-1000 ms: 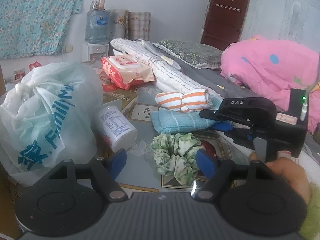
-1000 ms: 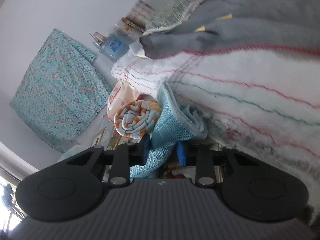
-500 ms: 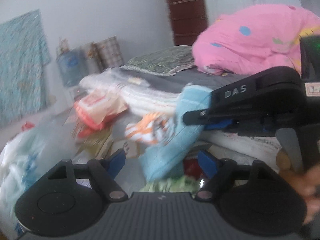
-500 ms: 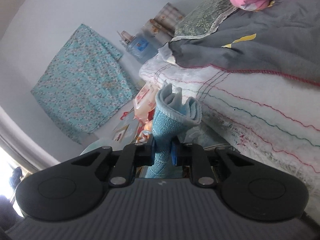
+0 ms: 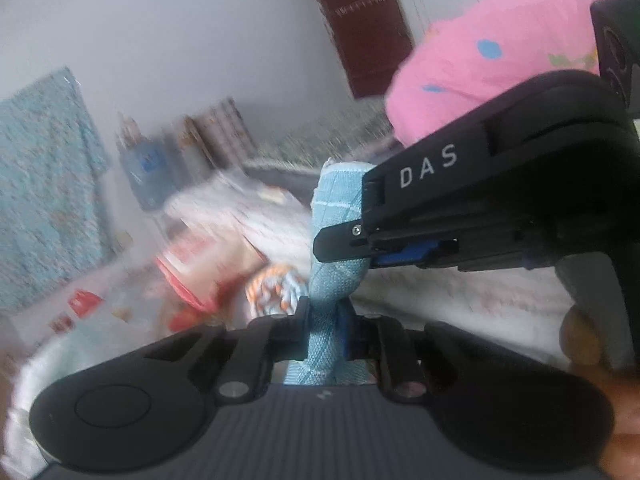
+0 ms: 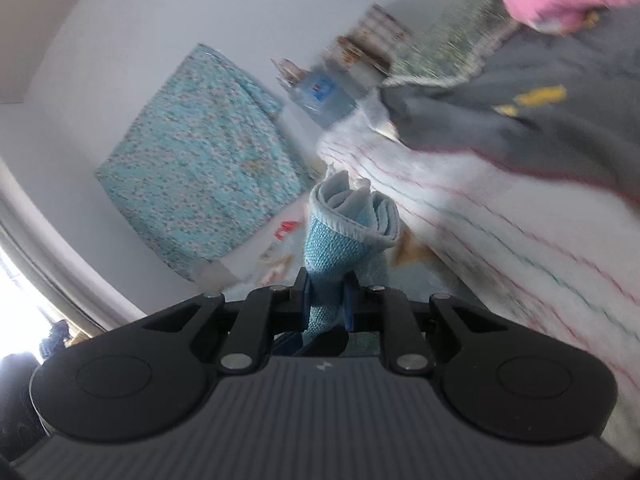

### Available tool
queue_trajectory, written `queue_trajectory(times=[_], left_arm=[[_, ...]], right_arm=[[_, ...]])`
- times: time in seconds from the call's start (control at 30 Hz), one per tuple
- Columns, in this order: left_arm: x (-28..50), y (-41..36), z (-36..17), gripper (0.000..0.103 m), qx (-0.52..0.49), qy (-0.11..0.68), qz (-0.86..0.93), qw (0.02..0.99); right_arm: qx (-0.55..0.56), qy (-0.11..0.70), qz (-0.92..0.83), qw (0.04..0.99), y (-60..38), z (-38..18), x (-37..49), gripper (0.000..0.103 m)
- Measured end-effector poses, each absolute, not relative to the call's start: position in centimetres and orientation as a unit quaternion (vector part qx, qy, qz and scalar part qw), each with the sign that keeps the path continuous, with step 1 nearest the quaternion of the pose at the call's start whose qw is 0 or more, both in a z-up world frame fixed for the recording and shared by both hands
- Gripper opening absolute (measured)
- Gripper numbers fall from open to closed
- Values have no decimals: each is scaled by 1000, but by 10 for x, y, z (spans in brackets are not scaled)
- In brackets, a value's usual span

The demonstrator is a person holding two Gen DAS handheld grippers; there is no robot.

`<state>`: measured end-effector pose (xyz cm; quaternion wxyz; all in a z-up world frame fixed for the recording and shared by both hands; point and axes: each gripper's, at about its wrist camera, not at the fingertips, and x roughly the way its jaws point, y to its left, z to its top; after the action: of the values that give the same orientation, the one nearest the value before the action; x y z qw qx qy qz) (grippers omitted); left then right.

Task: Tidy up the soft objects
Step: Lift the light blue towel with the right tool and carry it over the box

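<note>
Blue terry is filling both sets of jaws: the left gripper (image 5: pixel 322 330) is clamping the towel (image 5: pixel 338 240) low on its length, having just been closing on it, and the right gripper (image 5: pixel 360 246) is pinching the same towel higher up, coming in from the right across the left wrist view. In the right wrist view the right gripper (image 6: pixel 326 304) is squeezing the towel (image 6: pixel 344 232) just ahead of its pads, and the folded end is opening out beyond them like a loose roll.

What the coming move is turning on is that the towel's long axis is running up and away from the left gripper, roughly upright, with the two grips stacked along it and close together. The left one is sitting nearer the lower end, the right nearer the free top. Judging from this, any unfolding or refolding will be needing the grips to draw apart along that axis.

Beyond the towel, just left of it, a striped orange roll (image 5: pixel 276 292) is lying on the surface, and past that a red pack (image 5: pixel 192 264); both are smeared by blur, so I am guessing at what they are. Farther off, right of the right gripper, a pink quilt (image 5: pixel 492 64) is heaped. The towel's bottom end is hidden behind the left gripper's body.
</note>
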<state>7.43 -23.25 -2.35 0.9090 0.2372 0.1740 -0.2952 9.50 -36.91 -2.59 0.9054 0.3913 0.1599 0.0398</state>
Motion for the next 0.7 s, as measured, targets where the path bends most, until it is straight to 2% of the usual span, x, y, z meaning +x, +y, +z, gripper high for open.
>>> queue_trajectory(times=[0.23, 0.37, 0.53, 0.7], left_arm=[[58, -200, 39, 14, 221, 107, -225, 943], [50, -159, 75, 14, 214, 98, -167, 957], [58, -81, 110, 14, 165, 149, -91, 971], [76, 3, 120, 14, 107, 228, -22, 967]], right_arm=[[365, 107, 132, 915, -344, 39, 106, 14], [367, 103, 221, 898, -308, 73, 126, 15], [370, 155, 343, 849, -229, 99, 173, 16], [381, 262, 422, 780, -138, 97, 229, 17]])
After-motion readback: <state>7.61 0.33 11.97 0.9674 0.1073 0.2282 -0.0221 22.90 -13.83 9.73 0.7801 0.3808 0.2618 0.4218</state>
